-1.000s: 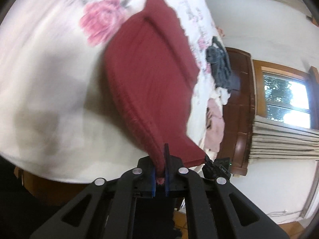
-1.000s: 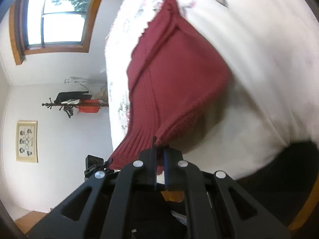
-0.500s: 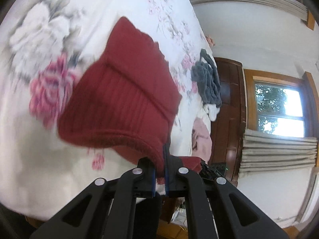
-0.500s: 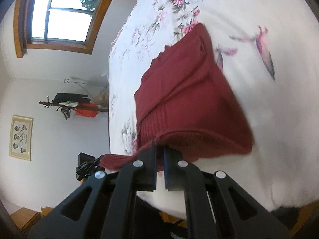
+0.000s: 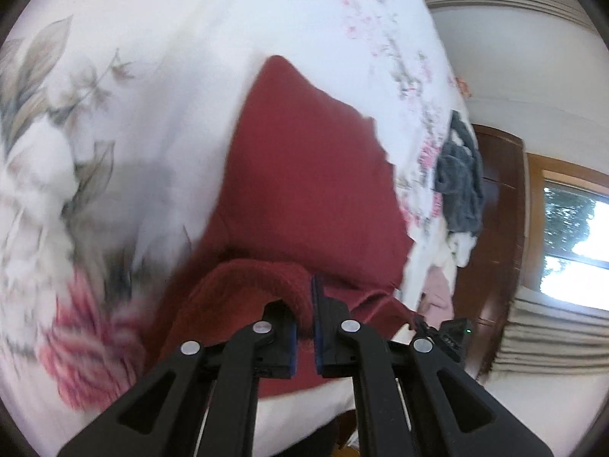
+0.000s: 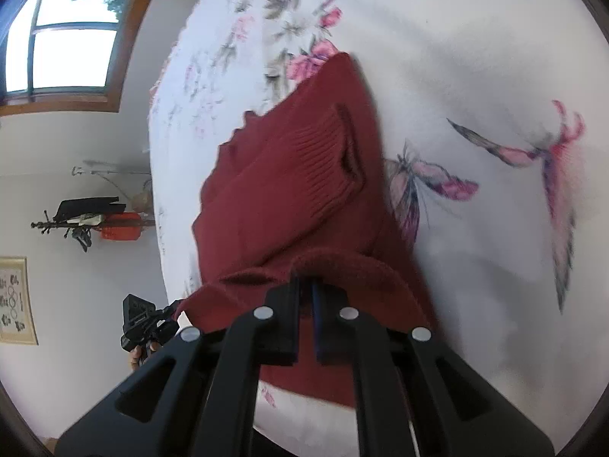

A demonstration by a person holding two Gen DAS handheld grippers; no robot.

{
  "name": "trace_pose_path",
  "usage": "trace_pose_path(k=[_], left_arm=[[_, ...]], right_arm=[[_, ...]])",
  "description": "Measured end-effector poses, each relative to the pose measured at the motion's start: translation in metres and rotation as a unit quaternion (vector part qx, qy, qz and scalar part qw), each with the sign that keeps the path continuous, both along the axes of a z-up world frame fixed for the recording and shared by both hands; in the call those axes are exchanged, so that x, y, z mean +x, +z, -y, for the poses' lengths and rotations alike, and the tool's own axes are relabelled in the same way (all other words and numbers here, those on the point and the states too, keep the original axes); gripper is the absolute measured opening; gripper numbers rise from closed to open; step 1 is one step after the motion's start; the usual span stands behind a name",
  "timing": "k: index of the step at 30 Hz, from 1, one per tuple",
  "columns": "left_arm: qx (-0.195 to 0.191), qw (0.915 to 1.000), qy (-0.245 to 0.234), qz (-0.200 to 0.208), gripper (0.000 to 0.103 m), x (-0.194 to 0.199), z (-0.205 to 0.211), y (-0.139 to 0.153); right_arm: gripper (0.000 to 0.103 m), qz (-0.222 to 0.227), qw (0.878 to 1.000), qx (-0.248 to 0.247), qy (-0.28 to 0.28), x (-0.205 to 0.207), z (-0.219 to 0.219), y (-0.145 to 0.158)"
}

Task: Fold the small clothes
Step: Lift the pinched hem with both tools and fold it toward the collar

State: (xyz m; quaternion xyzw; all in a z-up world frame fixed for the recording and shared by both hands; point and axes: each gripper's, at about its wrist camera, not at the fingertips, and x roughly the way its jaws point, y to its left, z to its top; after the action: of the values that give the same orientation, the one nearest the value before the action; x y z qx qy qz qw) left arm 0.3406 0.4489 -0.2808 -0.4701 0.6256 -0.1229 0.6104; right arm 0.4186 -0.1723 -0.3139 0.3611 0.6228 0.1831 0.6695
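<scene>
Sweater (image 5: 304,190) now lower — both hand-held grippers clamped.

Blurred by motion: floral bedsheet (image 5: 95,198) toward 9 o'clock in the left wrist view. Hidden under folded-over red sweater (image 5: 304,198): its lower layer. Covered by knit: fingertips of left gripper (image 5: 303,306). Too small to read: framed picture (image 6: 15,301) at 9 o'clock, right view.

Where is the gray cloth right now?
In the left wrist view, the gray cloth lies crumpled at the bed's far right edge, beyond the red sweater, beside a white garment.
</scene>
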Motion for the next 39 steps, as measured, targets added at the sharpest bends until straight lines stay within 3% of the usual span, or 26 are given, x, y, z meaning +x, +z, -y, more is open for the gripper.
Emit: trace_pose_path(k=[4, 6, 10, 14, 19, 24, 26, 29, 31, 33, 36, 39], left_arm=[[-0.005, 0.9997, 0.021, 0.007, 0.023, 0.01, -0.01, -0.005], [-0.011, 0.9984, 0.036, 0.042, 0.042, 0.009, -0.02, 0.01], [0.017, 0.9954, 0.02, 0.092, 0.046, 0.004, -0.03, 0.033], [0.091, 0.9902, -0.039, 0.098, 0.046, -0.001, -0.024, 0.03], [0.135, 0.9838, -0.088, 0.079, 0.046, -0.008, -0.016, 0.006], [0.15, 0.9794, -0.113, 0.075, 0.046, -0.001, -0.004, -0.005], [0.161, 0.9769, -0.121, 0.073, 0.044, 0.004, 0.0, -0.008], [0.174, 0.9722, -0.138, 0.075, 0.007, 0.008, 0.008, -0.008], [0.186, 0.9678, -0.147, 0.084, 0.006, 0.009, 0.013, -0.005], [0.192, 0.9656, -0.149, 0.094, 0.006, 0.006, 0.015, -0.001], [0.191, 0.9655, -0.135, 0.114, 0.006, 0.0, 0.012, 0.009], [0.196, 0.9617, -0.13, 0.141, 0.006, -0.006, 0.015, 0.022]], right_arm=[[0.014, -0.001, 0.999, 0.026, -0.026, 0.016, 0.01, -0.006], [0.025, 0.019, 0.998, 0.041, -0.033, 0.019, 0.017, 0.006], [0.036, 0.05, 0.999, 0.001, -0.008, 0.019, 0.019, 0.023], [0.049, 0.061, 0.995, -0.074, 0.037, 0.01, 0.006, 0.018], [0.049, 0.072, 0.983, -0.145, 0.084, -0.002, -0.011, 0.002], [0.05, 0.07, 0.98, -0.16, 0.095, 0.001, -0.013, -0.013], [0.05, 0.071, 0.978, -0.167, 0.107, 0.004, -0.018, -0.017], [0.05, 0.078, 0.973, -0.178, 0.121, 0.005, -0.024, -0.02], [0.045, 0.086, 0.971, -0.181, 0.131, 0.005, -0.029, -0.021], [0.026, 0.093, 0.968, -0.183, 0.141, 0.003, -0.033, -0.021], [0.007, 0.123, 0.957, -0.213, 0.155, -0.003, -0.038, -0.015], [0.006, 0.146, 0.952, -0.22, 0.153, -0.009, -0.038, -0.006]])
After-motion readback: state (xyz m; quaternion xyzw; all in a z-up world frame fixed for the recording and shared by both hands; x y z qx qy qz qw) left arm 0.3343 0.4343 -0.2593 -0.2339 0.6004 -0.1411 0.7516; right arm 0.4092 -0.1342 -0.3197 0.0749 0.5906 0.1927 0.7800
